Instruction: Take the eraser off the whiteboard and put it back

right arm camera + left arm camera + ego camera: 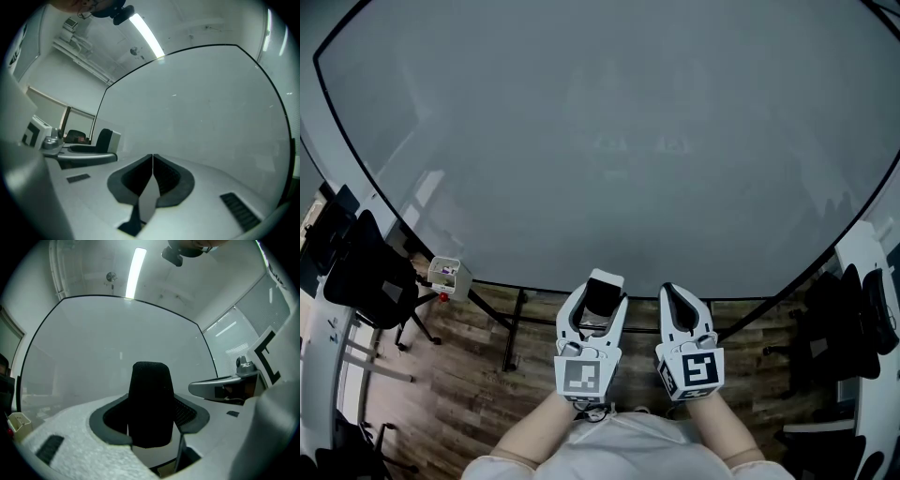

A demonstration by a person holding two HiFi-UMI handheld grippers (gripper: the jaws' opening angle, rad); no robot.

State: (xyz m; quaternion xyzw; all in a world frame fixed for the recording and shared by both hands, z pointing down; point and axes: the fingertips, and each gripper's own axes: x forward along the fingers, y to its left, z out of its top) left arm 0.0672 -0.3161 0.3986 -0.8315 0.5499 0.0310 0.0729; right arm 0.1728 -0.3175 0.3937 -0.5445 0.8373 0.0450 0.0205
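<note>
The eraser point(600, 296), a block with a black felt face and a white back, stands between the jaws of my left gripper point(598, 302), which is shut on it just below the whiteboard's point(609, 141) lower edge. In the left gripper view the eraser point(150, 401) fills the gap between the pads, black felt toward the camera, with the whiteboard point(112, 348) behind it. My right gripper point(679, 305) is beside the left one, shut with nothing in it; in the right gripper view its pads point(153, 180) meet along one line. The eraser point(105, 139) also shows at that view's left.
A small white holder point(447, 273) with markers hangs at the whiteboard's lower left edge. Black stand legs point(514, 328) reach down to the wooden floor point(469, 375). Dark chairs point(366, 277) stand at the left and more dark furniture point(853, 319) at the right.
</note>
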